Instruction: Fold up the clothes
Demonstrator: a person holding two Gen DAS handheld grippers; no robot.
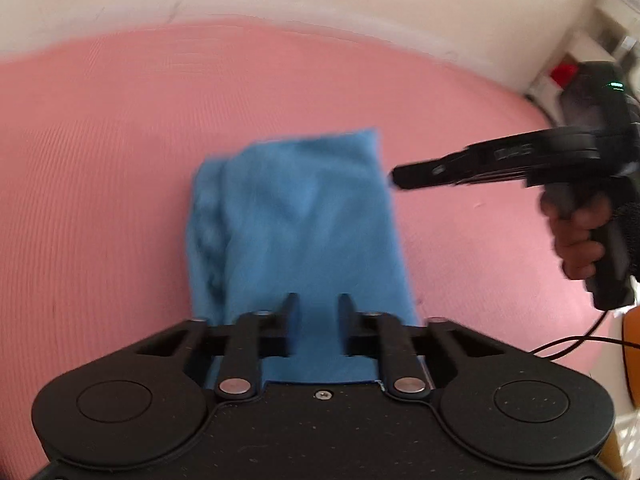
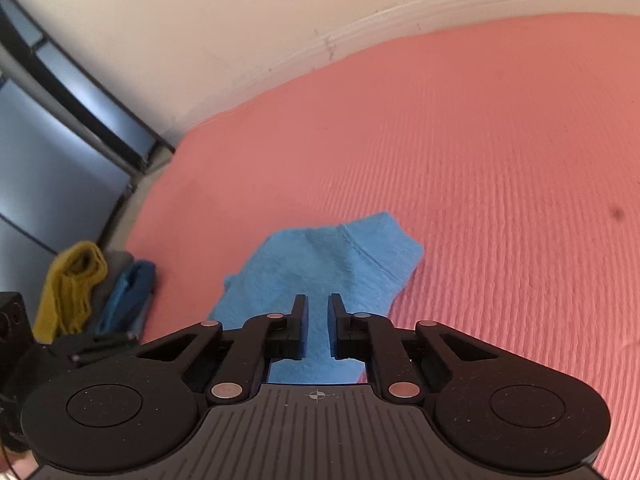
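On the pink mat (image 1: 120, 160), near its middle: a blue cloth (image 1: 296, 216), folded into a rough rectangle, long side running away from the left camera. Soft, slightly fuzzy fabric; several layers bunched along its left edge, a flatter top surface, a shallow V-shaped crease near the middle. In the right wrist view, the same blue cloth (image 2: 332, 264) with a stitched seam running diagonally across the far part and one rounded corner pointing to the right.

Directly over the near end of the cloth: the left tool (image 1: 316, 306), released, its two fingers apart with blue fabric visible in the gap; not possible to tell whether the tips touch the fabric. Just beside the right edge of the cloth, at its far half: the right tool (image 1: 400, 180), seen from the side, held by a hand (image 1: 576, 236), tip close to the fabric edge. From its own camera, the right tool (image 2: 318, 308) also released, fingers parted by a narrow gap, nothing between them, cloth below.

No containers in view. At the left border of the mat, on the floor: a small pile of clothes (image 2: 96, 288), yellow, grey and blue. Behind the mat: a white wall (image 2: 240, 20).
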